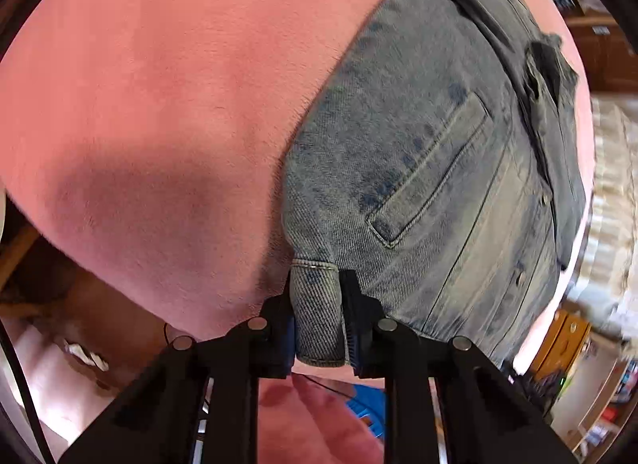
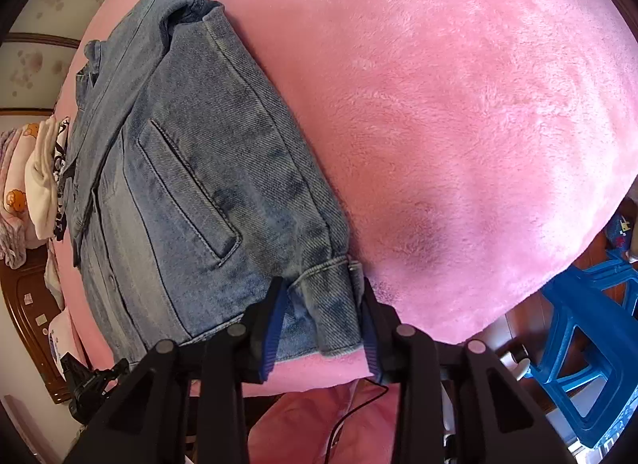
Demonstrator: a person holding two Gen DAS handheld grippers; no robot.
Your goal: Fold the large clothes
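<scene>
Lying flat on a pink blanket (image 2: 458,105), a faded denim jacket (image 2: 207,169) is pinched at its two near hem corners by a pair of hand-held claws. Between the left claw's (image 1: 319,320) blue-padded fingers a bunched fold of hem stands upright, the pads nearly closed and pressing on it from both sides; the rest of the garment spreads up and to the right of that claw, a slanted welt pocket (image 1: 430,169) just beyond the grip and a snap placket farther right. The right claw (image 2: 323,324) clamps the other corner, its pads set somewhat wider around a thicker fold of the hem band; here the jacket runs up and to the left, its own pocket (image 2: 191,189) just above the fingers. Bare blanket fills the outer side of each claw. A blue plastic stool (image 2: 590,344) stands on the floor, lower right of the right claw.
</scene>
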